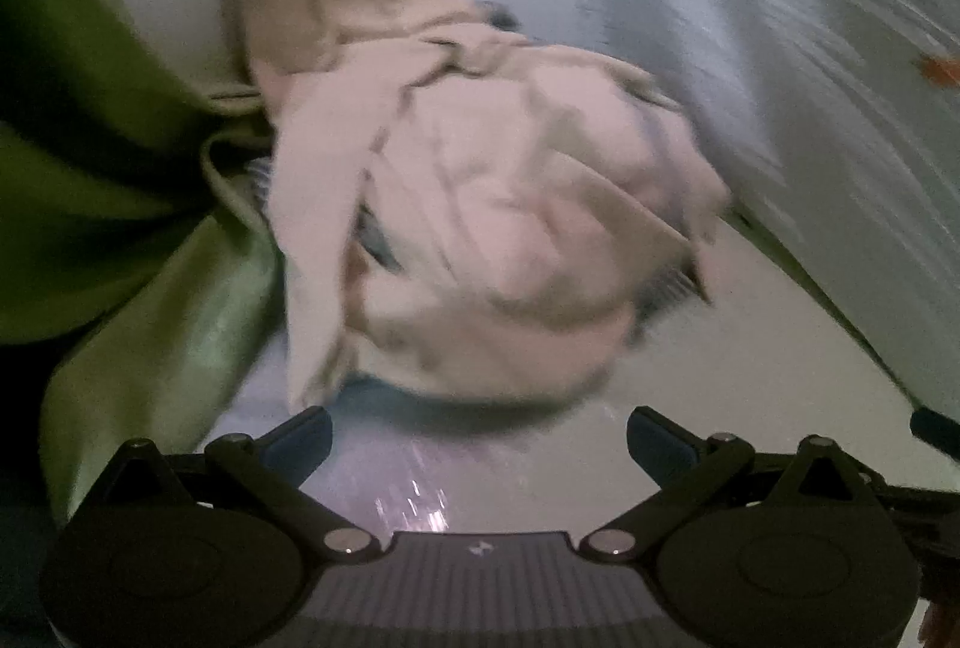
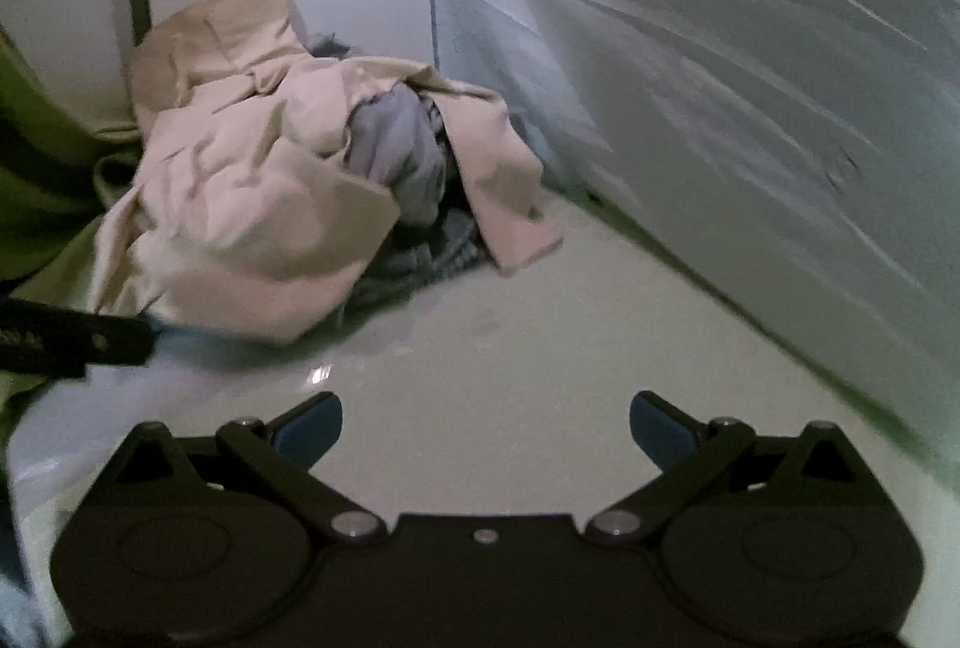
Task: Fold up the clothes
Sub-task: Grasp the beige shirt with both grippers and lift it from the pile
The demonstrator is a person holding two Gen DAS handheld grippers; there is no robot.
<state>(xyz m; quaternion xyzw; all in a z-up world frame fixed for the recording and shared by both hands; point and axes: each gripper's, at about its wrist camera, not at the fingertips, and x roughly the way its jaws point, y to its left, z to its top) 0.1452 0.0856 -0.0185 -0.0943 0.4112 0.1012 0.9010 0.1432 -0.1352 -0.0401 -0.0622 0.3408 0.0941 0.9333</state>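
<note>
One crumpled pile — beige garment point(image 2: 252, 180) over grey clothes point(image 2: 402, 156) — lay at the floor's point(image 2: 510, 348) far edge by the wall. Left tool point(image 1: 480, 444) and right tool point(image 2: 486, 426) — both fingers apart, empty.

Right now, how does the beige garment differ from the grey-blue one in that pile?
The beige garment lies on top and covers most of the pile; the grey-blue garment only shows through a gap beneath it. The beige one looks plain and is spread wide, while the grey-blue one is bunched and seems striped low down. Both are crumpled and unfolded on the pale floor, and neither the left gripper nor the right gripper holds either.
</note>
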